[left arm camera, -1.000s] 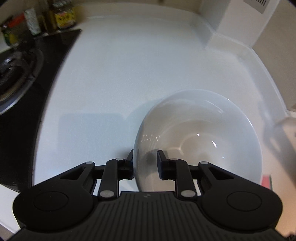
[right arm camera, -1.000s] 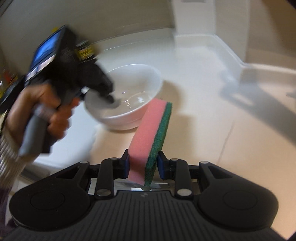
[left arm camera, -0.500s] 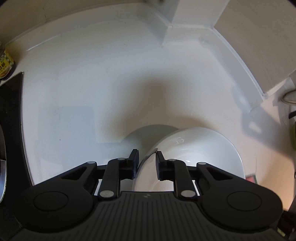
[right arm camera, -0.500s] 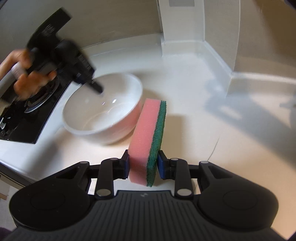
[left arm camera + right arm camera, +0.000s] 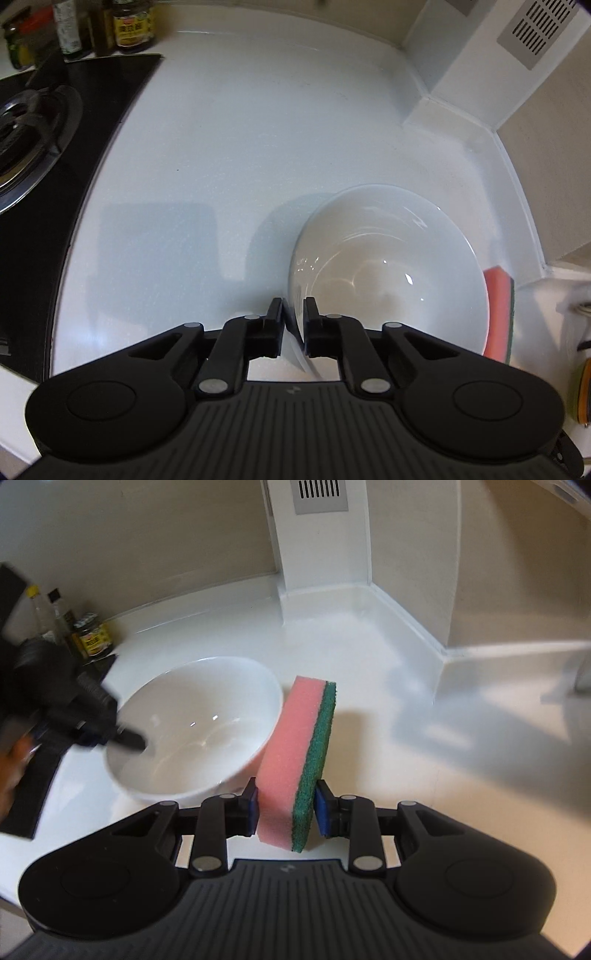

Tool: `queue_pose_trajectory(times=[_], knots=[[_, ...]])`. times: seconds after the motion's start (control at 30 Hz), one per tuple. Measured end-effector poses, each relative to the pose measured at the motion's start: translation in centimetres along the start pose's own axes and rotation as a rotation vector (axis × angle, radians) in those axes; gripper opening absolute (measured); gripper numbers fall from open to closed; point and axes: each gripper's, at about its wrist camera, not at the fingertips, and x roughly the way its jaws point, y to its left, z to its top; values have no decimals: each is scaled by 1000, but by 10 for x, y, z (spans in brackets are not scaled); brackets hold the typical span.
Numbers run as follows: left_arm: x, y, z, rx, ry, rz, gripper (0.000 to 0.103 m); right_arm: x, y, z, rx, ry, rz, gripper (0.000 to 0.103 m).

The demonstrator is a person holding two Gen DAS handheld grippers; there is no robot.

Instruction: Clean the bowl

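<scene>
closing on the near rim of the white bowl [image 5: 388,273], the left gripper [image 5: 293,325] has just narrowed its jaws from wide to a thin gap, with the rim wall between the pads and apparently pinched; in the right wrist view one black finger [image 5: 129,740] reaches over the rim on the bowl's left side. compared with a second ago the bowl now sits tipped, its mouth leaning toward the sponge side, which suggests it is being held and steadied for scrubbing. the right gripper [image 5: 286,806] is clamped on a pink sponge [image 5: 295,753] with a green scouring face, held on edge; it has drawn nearer and now stands just beside the bowl's outer wall, whether touching cannot be told. judged from this, the hold is made and the wiping is not yet begun. the bowl is on the white worktop [image 5: 221,155], toward the right rear corner by the wall upstand, well apart from the black hob [image 5: 40,122] at the left edge. its inside is glossy, with bright highlights and faint rings near the bottom; no food residue can be made out.
</scene>
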Motion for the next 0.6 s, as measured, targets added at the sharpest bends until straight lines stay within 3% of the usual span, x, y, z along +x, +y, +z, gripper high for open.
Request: queue_pose_trajectory(times=[0.27, 0.6], knots=[[1, -14, -9, -59, -45, 93, 5, -26, 12, -30, -12, 7, 23, 26], [9, -9, -13, -104, -15, 88, 4, -70, 23, -65, -23, 79, 129, 26]])
